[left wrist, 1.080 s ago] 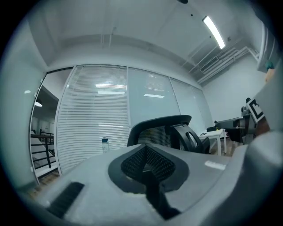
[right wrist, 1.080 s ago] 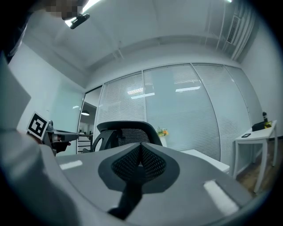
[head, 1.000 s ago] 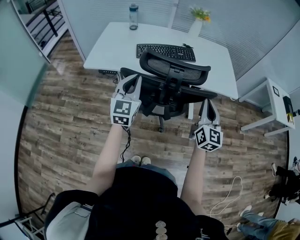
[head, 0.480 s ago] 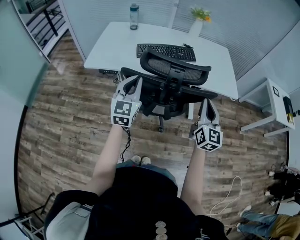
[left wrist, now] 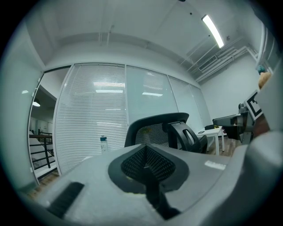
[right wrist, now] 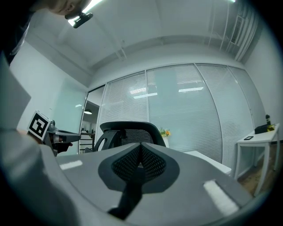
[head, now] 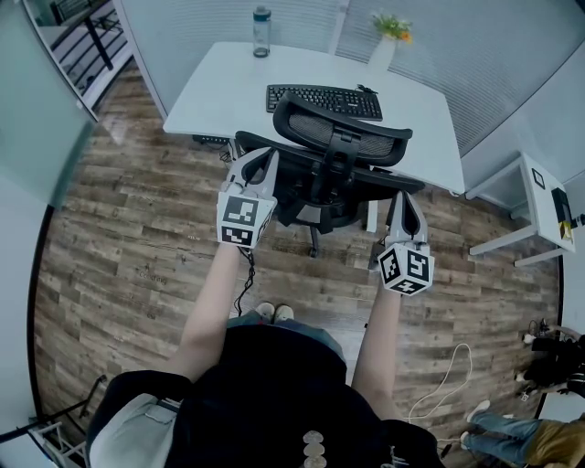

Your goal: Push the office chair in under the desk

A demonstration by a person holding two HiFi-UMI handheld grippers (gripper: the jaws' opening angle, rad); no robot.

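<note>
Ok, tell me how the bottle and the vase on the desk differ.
The bottle stands toward the desk's far left corner; the vase toward its far right. The bottle is greyish with a dark blue cap; the vase is white and holds yellow-orange flowers. Both stand upright along the far edge, beyond the keyboard.

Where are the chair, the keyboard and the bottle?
Chair (head: 311, 126): head view, on its mesh back.
Keyboard (head: 324, 94): head view, middle of its keys.
Bottle (head: 260, 38): head view, on its body.
</note>
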